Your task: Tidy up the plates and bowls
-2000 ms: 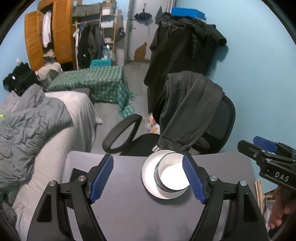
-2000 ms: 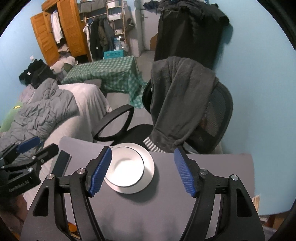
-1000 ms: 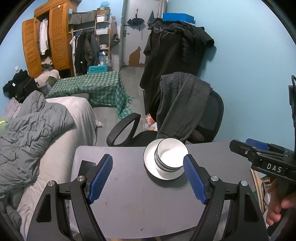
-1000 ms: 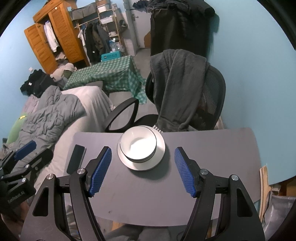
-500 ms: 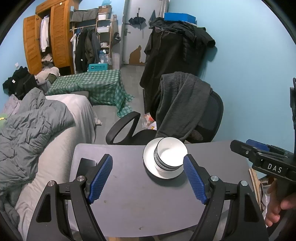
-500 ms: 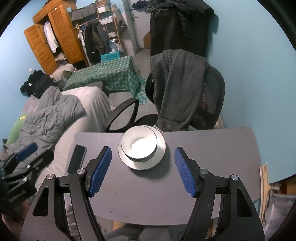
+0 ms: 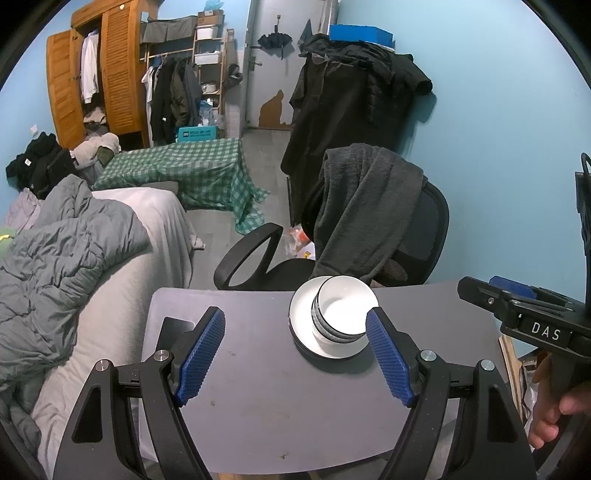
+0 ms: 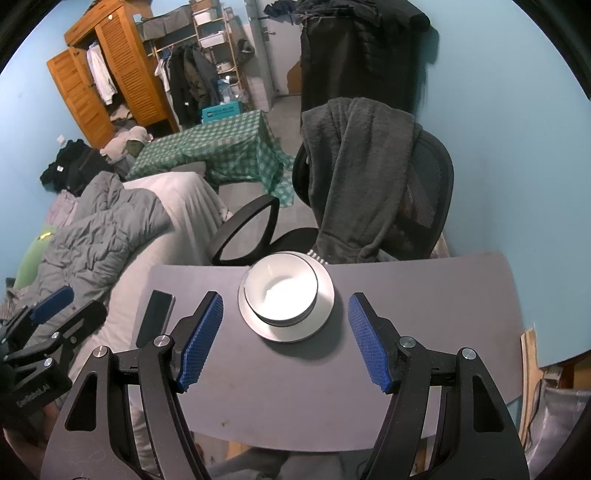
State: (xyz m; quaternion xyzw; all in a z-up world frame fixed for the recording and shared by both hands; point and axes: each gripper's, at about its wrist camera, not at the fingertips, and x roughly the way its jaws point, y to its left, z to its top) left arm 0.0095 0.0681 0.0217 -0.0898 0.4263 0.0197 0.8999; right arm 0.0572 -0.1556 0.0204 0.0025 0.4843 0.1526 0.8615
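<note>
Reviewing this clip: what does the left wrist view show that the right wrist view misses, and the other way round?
Only the left wrist view shows the right claw from the side, with fingers of the hand holding it, and the blue box on top of the hanging coats. Only the right wrist view shows the whole phone and the left claw from the side. Both show the stacked bowls sitting on the plates, the grey table, and the office chair; each view's own claw is open and empty.
</note>
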